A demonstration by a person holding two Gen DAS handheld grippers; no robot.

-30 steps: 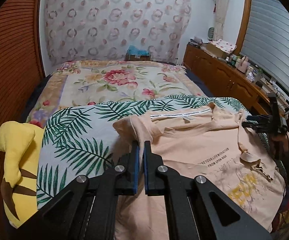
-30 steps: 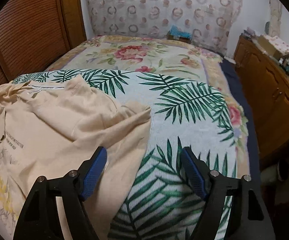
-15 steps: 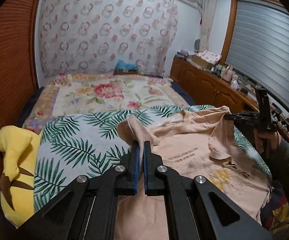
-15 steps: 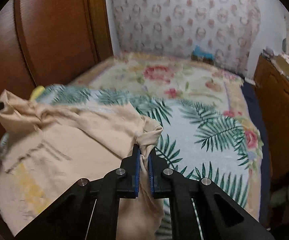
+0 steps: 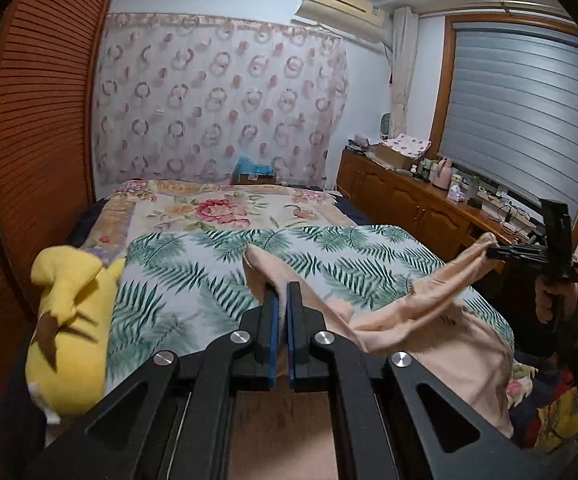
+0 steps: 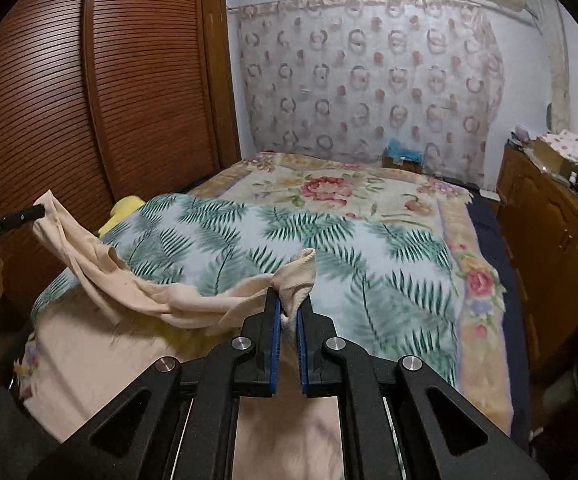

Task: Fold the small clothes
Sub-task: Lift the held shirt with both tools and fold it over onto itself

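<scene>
Left hand-held gripper [image 5: 281, 298]: clenched on one corner of the peach-coloured cotton T-shirt [image 5: 429, 320]; a tuft of fabric sticks up just beyond its blue-padded tips.
Right hand-held gripper [image 6: 288, 306]: clenched on the opposite corner of the same garment, with a bunched fold standing up between its pads; in the left wrist view it shows out to the right, pinching the cloth.
Garment position: lifted at both held corners, its top edge sagging in a loose rope between the two hand-held grippers; the body hangs down below and behind them, over the near edge of the bed.
Bed: the palm-leaf printed blanket [image 5: 193, 280] lies bare ahead of both hand-held grippers, with a floral quilt [image 6: 329, 188] beyond it.
Bystander: a yellow plush toy [image 5: 69, 320] lies to the left of the left hand-held gripper, at the blanket's edge.
Progress: early, as I judge it. The shirt is picked up and held aloft, but no fold is visible. It has yet to be spread flat on the blanket, have its sides and sleeves turned in, and be doubled over.
Hard to make out: which corners are held, shoulders or hem, I cannot tell. The printed front is hidden, the lower part is cut off beneath the gripper frames, and the hanging cloth is blurred.
</scene>
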